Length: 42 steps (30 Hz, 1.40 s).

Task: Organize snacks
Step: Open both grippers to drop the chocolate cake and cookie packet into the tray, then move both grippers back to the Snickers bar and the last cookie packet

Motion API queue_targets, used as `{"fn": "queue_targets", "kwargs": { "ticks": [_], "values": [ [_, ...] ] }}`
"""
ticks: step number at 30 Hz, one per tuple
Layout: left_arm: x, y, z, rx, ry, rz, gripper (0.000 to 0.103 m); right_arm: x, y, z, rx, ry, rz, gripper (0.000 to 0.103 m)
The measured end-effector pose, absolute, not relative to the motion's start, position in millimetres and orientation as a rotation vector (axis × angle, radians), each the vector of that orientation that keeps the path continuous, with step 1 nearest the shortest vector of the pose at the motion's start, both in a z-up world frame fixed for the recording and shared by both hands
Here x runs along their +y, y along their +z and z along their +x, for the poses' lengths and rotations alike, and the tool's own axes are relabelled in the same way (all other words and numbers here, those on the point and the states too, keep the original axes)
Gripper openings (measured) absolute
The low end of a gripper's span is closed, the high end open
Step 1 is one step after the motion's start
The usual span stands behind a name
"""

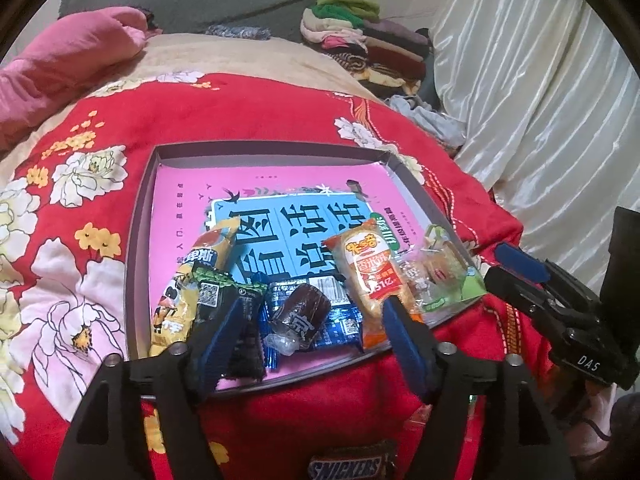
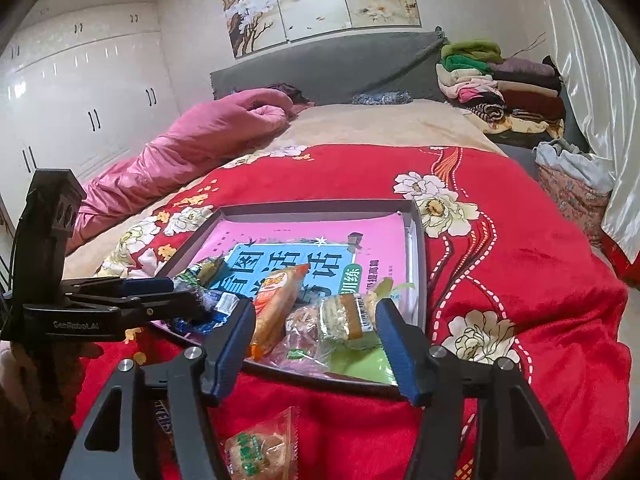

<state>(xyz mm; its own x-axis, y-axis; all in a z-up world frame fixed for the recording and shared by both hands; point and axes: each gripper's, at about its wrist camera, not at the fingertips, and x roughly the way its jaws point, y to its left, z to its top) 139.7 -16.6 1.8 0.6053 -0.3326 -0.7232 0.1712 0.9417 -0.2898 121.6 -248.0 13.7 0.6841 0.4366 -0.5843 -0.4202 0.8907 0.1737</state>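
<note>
Both claws gape with nothing held: the left gripper (image 1: pixel 312 332) over the dark sweets, the right gripper (image 2: pixel 316 344) over clear-wrapped pastries, all low-centre in the shallow grey cardboard box (image 1: pixel 138 216). Likely just dropped; next, fetch strays. Only the right view shows the clear-wrapped biscuit (image 2: pixel 260 446) at bottom, outside the box.

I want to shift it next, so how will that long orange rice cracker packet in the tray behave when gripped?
The long orange rice cracker packet looks light and puffy. Its glossy film may slip, and hard squeezing could crush whatever is inside.
</note>
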Motion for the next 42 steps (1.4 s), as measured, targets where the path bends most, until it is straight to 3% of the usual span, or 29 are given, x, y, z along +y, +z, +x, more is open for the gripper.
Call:
{"fn": "queue_targets", "kwargs": {
  "ticks": [15, 28, 42],
  "values": [
    [-7.6, 11.4, 108.2, 0.892, -0.319, -0.191, 0.076, -247.6, 14.9, 93.0, 0.734, 0.514, 0.079, 0.067],
    [-3.2, -19.6, 71.2, 1.054, -0.303, -0.265, 0.076, -235.7, -3.3, 73.7, 0.850, 0.508, 0.015, 0.068],
    [-16.8, -42.2, 55.8, 1.132, -0.319, -0.380, 0.076, -252.0, -24.5, 69.2, 0.984, 0.503, 0.173, 0.068]
  ]
}}
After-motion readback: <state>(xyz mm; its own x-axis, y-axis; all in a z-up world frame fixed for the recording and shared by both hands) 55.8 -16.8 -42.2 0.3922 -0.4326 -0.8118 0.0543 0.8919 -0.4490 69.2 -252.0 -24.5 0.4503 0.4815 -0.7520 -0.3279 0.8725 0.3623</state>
